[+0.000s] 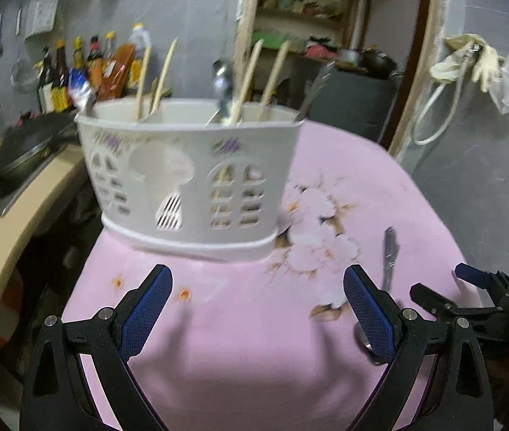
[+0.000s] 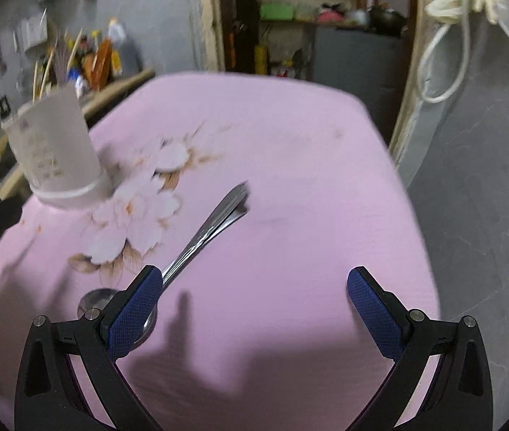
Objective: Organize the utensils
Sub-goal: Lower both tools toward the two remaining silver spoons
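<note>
A white plastic utensil holder (image 1: 190,176) stands on the pink flowered cloth (image 1: 236,323), holding wooden chopsticks (image 1: 163,75), a spoon (image 1: 223,82) and a fork (image 1: 313,91). My left gripper (image 1: 258,283) is open just in front of it, with nothing between its fingers. A metal spoon (image 2: 200,240) lies on the cloth, its bowl partly hidden behind a finger (image 2: 136,312) of my right gripper (image 2: 254,283), which is open above the cloth. That spoon (image 1: 387,262) also shows beside my left gripper's right finger. The holder (image 2: 55,151) sits at the right view's far left.
A counter (image 1: 21,208) at the left carries a dark pan (image 1: 21,154) and several sauce bottles (image 1: 85,68). Behind the table are shelves (image 1: 301,10) and a grey wall with a hanging cord and gloves (image 1: 470,61). The cloth's right edge drops to a grey floor (image 2: 480,215).
</note>
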Tool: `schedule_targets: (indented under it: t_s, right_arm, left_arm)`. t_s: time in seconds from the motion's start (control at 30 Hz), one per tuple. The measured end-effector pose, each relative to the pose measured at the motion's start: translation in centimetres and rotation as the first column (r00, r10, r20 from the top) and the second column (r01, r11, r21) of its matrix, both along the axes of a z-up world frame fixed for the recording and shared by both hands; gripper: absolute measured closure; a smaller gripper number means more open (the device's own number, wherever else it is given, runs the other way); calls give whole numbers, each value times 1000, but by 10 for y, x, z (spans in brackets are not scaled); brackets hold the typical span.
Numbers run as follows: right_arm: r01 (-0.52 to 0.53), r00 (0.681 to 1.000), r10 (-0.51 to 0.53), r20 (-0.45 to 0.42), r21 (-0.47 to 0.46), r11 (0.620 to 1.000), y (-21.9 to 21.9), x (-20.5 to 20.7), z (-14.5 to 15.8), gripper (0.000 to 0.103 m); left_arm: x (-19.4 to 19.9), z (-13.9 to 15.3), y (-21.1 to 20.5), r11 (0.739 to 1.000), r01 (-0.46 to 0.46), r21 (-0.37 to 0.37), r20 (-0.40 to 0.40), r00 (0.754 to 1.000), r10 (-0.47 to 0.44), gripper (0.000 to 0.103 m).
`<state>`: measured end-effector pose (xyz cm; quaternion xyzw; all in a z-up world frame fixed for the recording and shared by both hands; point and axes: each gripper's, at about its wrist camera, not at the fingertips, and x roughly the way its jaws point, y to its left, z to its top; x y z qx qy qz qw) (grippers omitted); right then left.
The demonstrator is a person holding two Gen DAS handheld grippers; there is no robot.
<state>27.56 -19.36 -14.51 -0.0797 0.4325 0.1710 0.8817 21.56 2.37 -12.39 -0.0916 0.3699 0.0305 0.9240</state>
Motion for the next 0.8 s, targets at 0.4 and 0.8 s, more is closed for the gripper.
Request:
schedule_targets:
  t_s: [0.4,0.8]
  right_arm:
    - [-11,999,3,-41,-183,983,35,5,-15,0]
    - [24,994,-51,-94,-270,963,26,-1,-17,1]
  left_arm:
    - [-8,-7,27,990,-103,-92,-68,993,97,10]
    - [1,-4,11,993,-19,-116,-62,998,12,10]
